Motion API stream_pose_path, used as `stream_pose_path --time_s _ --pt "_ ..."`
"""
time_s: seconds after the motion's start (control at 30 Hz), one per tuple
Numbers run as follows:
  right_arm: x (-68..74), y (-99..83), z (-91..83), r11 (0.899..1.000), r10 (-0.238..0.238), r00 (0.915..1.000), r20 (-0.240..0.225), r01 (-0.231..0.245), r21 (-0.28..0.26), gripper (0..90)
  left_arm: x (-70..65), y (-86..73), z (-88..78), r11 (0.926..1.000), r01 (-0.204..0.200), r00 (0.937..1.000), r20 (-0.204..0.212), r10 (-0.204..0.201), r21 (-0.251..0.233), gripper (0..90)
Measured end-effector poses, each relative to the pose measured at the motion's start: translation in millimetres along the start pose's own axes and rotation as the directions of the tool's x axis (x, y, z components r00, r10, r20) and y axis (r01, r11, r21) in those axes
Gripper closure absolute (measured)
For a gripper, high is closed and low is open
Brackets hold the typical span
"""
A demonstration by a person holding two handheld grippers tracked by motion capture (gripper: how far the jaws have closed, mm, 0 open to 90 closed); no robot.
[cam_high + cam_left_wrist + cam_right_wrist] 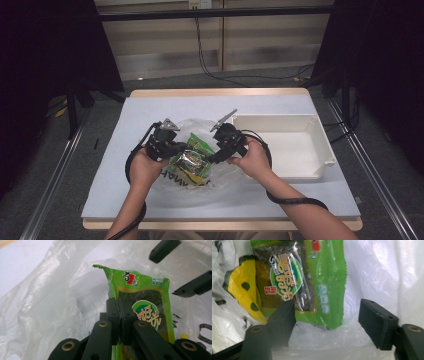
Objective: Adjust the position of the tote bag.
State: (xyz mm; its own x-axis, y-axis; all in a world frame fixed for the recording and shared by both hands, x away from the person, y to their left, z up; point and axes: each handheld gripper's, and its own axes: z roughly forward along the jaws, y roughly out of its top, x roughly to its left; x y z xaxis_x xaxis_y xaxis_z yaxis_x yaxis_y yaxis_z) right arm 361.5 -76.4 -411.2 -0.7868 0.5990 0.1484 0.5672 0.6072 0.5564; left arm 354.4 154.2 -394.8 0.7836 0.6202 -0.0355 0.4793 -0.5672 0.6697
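Where the grey worktop (pixel 140 107) meets the left edge of a crumpled clear bag (pixel 197 127), the left gripper (pixel 172 149) sits in the person's left hand (pixel 142 167), its cable looping down along the forearm. In the left gripper view its fingers (pixel 112 312) are clenched tight on the side edge of a green packet (pixel 147 295), pads pressed together with the film pinched between them. The packet stands tilted upward from that grip, its serrated top edge free and its clear window showing dark contents. It lies over the mouth of the bag, near the worktop's middle, with the bag's film bunched beneath and around it. A yellow patch with dark spots (pixel 244 290) shows just beside the packet, printed on the bag or lying inside it; I cannot tell which.

Right of the packet, the right gripper (pixel 216 159) rests in the right hand (pixel 255 160), pointing in toward the packet from the other side. In the right gripper view its fingers (pixel 378 322) stand released and well apart, one on either side of the packet's lower end; the left one overlaps the packet's corner, though I cannot tell whether it touches.

Farther right, a white tray (pixel 325 150) sits on the worktop, just beside the bag and clear of both grippers
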Motion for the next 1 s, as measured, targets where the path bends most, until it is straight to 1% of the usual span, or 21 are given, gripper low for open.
stream_pose_path --time_s 0.03,0.1,0.17,0.23,0.27,0.3,0.37,0.47,0.53,0.57,0.6,0.63,0.67,0.73,0.77,0.8,0.83,0.87,0.9,0.93,1.0 --pt "-2.3 1.1 0.8 1.000 0.016 0.9998 -0.014 -0.016 0.002 28.8 -0.1 -1.8 -0.2 0.9998 0.012 0.9999 -0.005 -0.012 -0.019 88.9" --pt "-5.8 2.8 2.6 1.000 0.031 0.9984 -0.047 -0.031 0.005 27.5 -0.4 -4.5 -2.3 0.9995 -0.003 1.0000 -0.006 0.003 -0.032 88.9" --pt "-7.1 4.7 4.2 0.999 0.036 0.9971 -0.067 -0.035 0.011 26.4 0.7 -6.5 -3.4 0.9993 -0.012 0.9999 0.006 0.012 -0.036 89.0" --pt "-7.2 6.8 6.4 0.999 0.044 0.9937 -0.103 -0.042 0.025 26.9 1.8 -8.2 -4.1 0.9985 0.001 0.9999 0.016 0.000 -0.056 89.0" --pt "-6.9 7.9 7.1 0.999 0.034 0.9940 -0.104 -0.031 0.027 27.9 2.3 -8.1 -5.6 0.9990 -0.013 0.9998 0.011 0.014 -0.044 89.0" --pt "-6.8 9.1 7.8 0.999 0.023 0.9933 -0.113 -0.020 0.028 30.0 1.0 -8.6 -4.6 0.9980 -0.003 1.0000 0.009 0.003 -0.064 88.9" --pt "-7.0 11.2 10.2 0.999 0.026 0.9898 -0.140 -0.022 0.032 32.1 0.5 -8.1 -4.8 0.9977 -0.008 0.9999 0.014 0.009 -0.068 88.9" --pt "-8.1 13.6 14.0 0.999 0.019 0.9877 -0.155 -0.012 0.040 35.3 1.2 -6.9 -5.3 0.9970 -0.021 0.9994 0.028 0.023 -0.075 88.9" --pt "-7.0 14.2 16.4 0.999 0.015 0.9852 -0.171 -0.008 0.037 42.4 -0.5 -6.4 -5.2 0.9963 -0.018 0.9994 0.030 0.020 -0.084 89.0" --pt "-5.7 14.3 17.4 0.999 0.006 0.9857 -0.169 0.001 0.044 44.4 -1.0 -5.6 -6.6 0.9970 -0.026 0.9994 0.020 0.028 -0.073 88.9" --pt "-4.6 14.6 19.1 0.999 -0.002 0.9861 -0.166 0.010 0.049 49.6 -1.5 -5.7 -5.6 0.9961 -0.022 0.9993 0.027 0.024 -0.086 88.9" --pt "-3.0 14.8 19.6 0.998 0.000 0.9851 -0.172 0.010 0.055 59.2 -1.6 -5.2 -6.3 0.9968 -0.034 0.9991 0.023 0.036 -0.072 88.9" --pt "-1.4 14.9 18.5 0.999 -0.007 0.9846 -0.175 0.015 0.049 65.6 -2.2 -5.4 -5.8 0.9963 -0.028 0.9995 0.013 0.029 -0.082 89.0" --pt "1.5 16.1 16.1 0.999 -0.020 0.9841 -0.177 0.028 0.043 71.2 -0.6 -6.0 -7.8 0.9970 -0.034 0.9994 0.001 0.034 -0.070 88.6" --pt "2.2 17.0 13.5 0.999 -0.018 0.9839 -0.178 0.026 0.039 74.1 0.9 -6.9 -8.3 0.9980 -0.014 0.9998 0.010 0.015 -0.062 87.4" --pt "1.5 18.2 9.9 0.999 -0.023 0.9817 -0.189 0.030 0.035 76.2 1.3 -7.7 -9.6 0.9975 0.005 0.9999 0.013 -0.004 -0.070 84.3" --pt "1.7 19.5 5.7 0.999 -0.021 0.9836 -0.179 0.027 0.027 77.2 1.2 -8.6 -11.2 0.9973 -0.012 0.9999 0.000 0.012 -0.073 80.8" --pt "2.6 20.7 2.4 1.000 -0.018 0.9856 -0.168 0.022 0.020 77.7 0.8 -10.5 -11.3 0.9964 -0.030 0.9990 -0.036 0.027 -0.079 74.8" --pt "2.8 22.4 -2.9 0.999 -0.033 0.9883 -0.149 0.036 0.016 77.9 1.2 -11.8 -11.9 0.9983 -0.009 0.9992 -0.039 0.007 -0.057 66.1" --pt "3.0 24.1 -7.7 0.999 -0.051 0.9907 -0.126 0.053 0.011 78.0 1.0 -13.6 -12.6 0.9991 0.007 0.9995 -0.030 -0.009 -0.042 69.2" --pt "3.7 27.8 -16.4 0.998 -0.068 0.9933 -0.094 0.068 0.003 78.2 -1.3 -18.4 -11.4 0.9989 0.009 0.9993 -0.035 -0.011 -0.046 62.9"
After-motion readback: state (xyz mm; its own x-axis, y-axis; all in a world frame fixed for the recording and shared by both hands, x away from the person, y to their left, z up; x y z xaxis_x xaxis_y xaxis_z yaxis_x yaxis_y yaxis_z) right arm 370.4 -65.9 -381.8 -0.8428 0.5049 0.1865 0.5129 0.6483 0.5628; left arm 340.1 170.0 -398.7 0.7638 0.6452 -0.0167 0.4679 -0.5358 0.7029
